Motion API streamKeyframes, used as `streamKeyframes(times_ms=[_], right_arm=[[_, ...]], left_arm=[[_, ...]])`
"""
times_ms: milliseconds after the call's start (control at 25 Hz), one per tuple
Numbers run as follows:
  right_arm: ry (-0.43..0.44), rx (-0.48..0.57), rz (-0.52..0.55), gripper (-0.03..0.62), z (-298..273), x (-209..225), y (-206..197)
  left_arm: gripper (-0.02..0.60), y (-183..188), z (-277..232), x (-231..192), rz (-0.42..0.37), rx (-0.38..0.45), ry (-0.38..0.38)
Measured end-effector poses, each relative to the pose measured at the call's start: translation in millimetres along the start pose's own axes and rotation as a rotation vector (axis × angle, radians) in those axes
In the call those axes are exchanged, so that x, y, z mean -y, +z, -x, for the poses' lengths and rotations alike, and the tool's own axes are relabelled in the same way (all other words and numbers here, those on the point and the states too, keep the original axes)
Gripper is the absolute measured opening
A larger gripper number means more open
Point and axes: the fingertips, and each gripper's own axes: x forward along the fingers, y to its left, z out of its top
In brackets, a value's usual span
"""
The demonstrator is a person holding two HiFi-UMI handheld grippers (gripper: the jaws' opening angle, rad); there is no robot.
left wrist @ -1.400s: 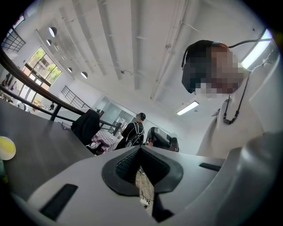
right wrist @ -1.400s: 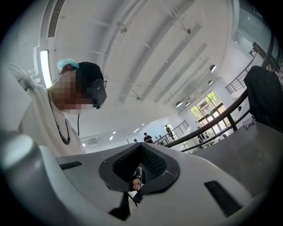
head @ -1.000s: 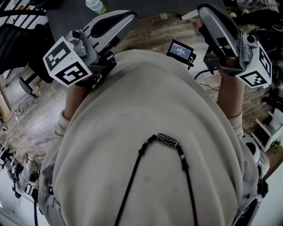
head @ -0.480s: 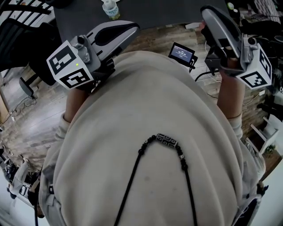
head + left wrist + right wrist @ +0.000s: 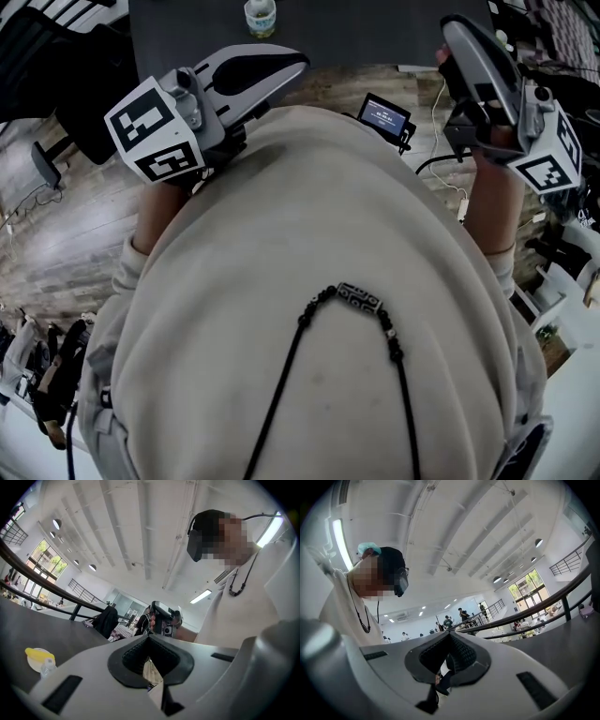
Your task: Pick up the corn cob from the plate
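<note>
A yellow corn cob [image 5: 40, 654] lies on a small white plate [image 5: 32, 664] on a dark table [image 5: 70, 639], low at the left of the left gripper view and far from both grippers. My left gripper [image 5: 300, 64] [image 5: 149, 637] is raised in front of the person's chest, jaws together and empty. My right gripper [image 5: 453, 25] [image 5: 450, 633] is held up at the other side, also shut with nothing in it. It also shows across from the left gripper [image 5: 164, 619], held in a hand. The head view does not show the corn or the plate.
A clear plastic bottle [image 5: 261, 17] [image 5: 47, 667] stands on the dark table [image 5: 375, 28] just in front of the plate. A small screen device [image 5: 382, 114] hangs by the chest. The cream sweater fills most of the head view; wood floor lies beside it.
The dark table and the bottle have slid further into the top of the head view. Both grippers have shifted a little to the right in it and stay shut.
</note>
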Motion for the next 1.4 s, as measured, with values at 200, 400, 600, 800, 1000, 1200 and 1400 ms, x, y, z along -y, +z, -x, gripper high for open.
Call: streamKeyframes(times_ms=[200,400,600,800,1000,1200,1400], right_arm=[[0.059,-0.015,-0.008,0.015,-7.2,-8.1,0.9],[0.119,-0.022,-0.053,0.017,-0.9,-12.7,0.7],[0.206,-0.016,-0.11,0.015,-10.5,-31.0,15.5],[-0.074,0.122,-0.04,0.017,34.8,10.6,6.9],[-0.189,0.163,0.031,0.017,50.6,48.3,-12.2],[-0.153,0.153,0.006,0.015,56.9,50.3,-21.3],[-0.117,0.15,-0.027,0.017,59.6,55.0,-26.0]], left_arm=[[0.002,0.1,7.5,10.1,0.001,0.004,0.056],[0.002,-1.9,5.5,30.7,0.018,0.003,0.117],[0.002,19.4,14.6,57.8,0.024,0.002,0.215],[0.002,5.0,-37.1,11.6,0.021,-0.076,-0.093],[0.002,-3.6,-62.7,-38.1,0.002,-0.068,-0.214],[0.002,-0.2,-57.5,-41.7,-0.006,-0.056,-0.153],[0.002,5.9,-59.5,-41.8,-0.027,-0.044,-0.081]])
